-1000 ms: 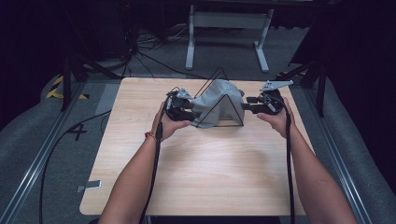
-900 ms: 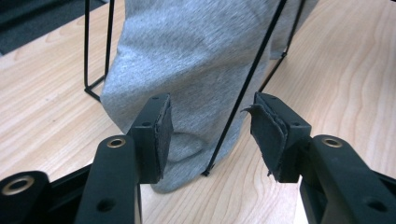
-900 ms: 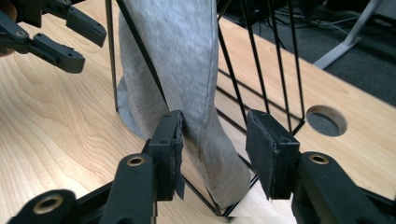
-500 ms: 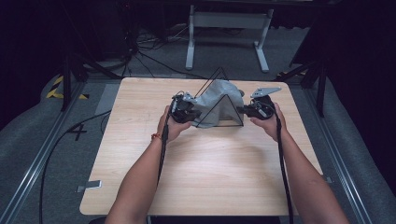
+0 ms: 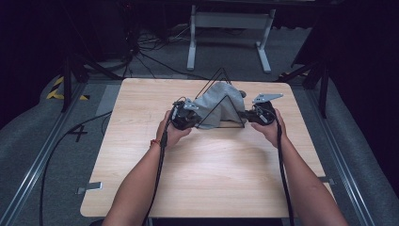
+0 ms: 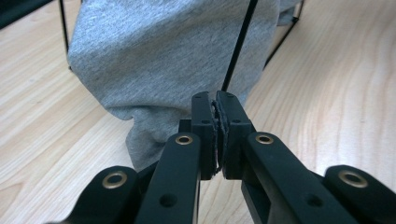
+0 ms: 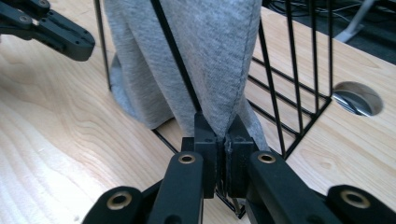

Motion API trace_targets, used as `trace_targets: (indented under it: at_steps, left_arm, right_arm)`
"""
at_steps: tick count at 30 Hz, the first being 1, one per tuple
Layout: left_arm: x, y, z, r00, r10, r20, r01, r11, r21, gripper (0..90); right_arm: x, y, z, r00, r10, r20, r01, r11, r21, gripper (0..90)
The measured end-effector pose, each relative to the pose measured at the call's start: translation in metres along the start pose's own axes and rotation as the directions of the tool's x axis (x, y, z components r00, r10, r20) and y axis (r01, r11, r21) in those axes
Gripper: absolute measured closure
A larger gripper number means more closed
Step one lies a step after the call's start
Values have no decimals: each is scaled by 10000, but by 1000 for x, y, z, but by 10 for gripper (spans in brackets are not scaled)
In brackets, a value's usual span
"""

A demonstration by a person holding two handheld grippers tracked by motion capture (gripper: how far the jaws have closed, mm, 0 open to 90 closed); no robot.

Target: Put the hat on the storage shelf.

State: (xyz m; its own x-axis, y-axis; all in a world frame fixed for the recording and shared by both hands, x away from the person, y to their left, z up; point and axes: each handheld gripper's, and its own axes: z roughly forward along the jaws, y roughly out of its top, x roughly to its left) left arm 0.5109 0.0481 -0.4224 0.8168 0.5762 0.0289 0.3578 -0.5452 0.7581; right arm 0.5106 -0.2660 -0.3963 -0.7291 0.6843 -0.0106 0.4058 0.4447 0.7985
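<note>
A grey cloth [image 5: 217,106] hangs over a black wire rack [image 5: 221,71] shaped like a tent, at the far middle of the wooden table [image 5: 211,179]. My left gripper [image 5: 195,119] is at the cloth's lower left corner. In the left gripper view its jaws [image 6: 218,100] are shut with a thin grey edge of the cloth [image 6: 154,60] between the pads, just in front of a rack wire [image 6: 239,46]. My right gripper [image 5: 246,116] is at the rack's right corner. The cloth [image 7: 210,51] narrows down into its shut jaws [image 7: 224,128]. Both pairs of jaws have just closed.
A round cable hole [image 7: 357,98] sits in the tabletop just behind the rack. A white metal stand [image 5: 230,21] and loose cables lie on the floor beyond the table. In the right gripper view the left gripper [image 7: 51,30] shows at the upper left.
The right hand has moved inward and down to the rack's right corner. The left hand has barely shifted at the cloth's left corner.
</note>
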Motion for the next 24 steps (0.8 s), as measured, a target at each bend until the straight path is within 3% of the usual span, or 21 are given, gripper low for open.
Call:
trace_targets:
  at_steps: [6,11,15,24]
  left_arm:
    - [3,-5,-1,9998,-196,-6,196,9998,66,852]
    - [4,-11,-11,9998,-156,-139,158,9998,151,794]
    - [0,-20,-28,9996,181,-228,-175,9996,243,711]
    - [-21,-51,-73,9912,971,-901,-899,9926,815,441]
  right_arm:
    - [12,6,3,9988,-365,339,359,9992,188,864]
    - [9,3,-2,9989,-120,448,111,9997,205,711]
    - [9,-4,-17,9969,-194,765,172,9994,306,605]
    - [17,-34,-65,9927,-555,1073,508,9976,463,528]
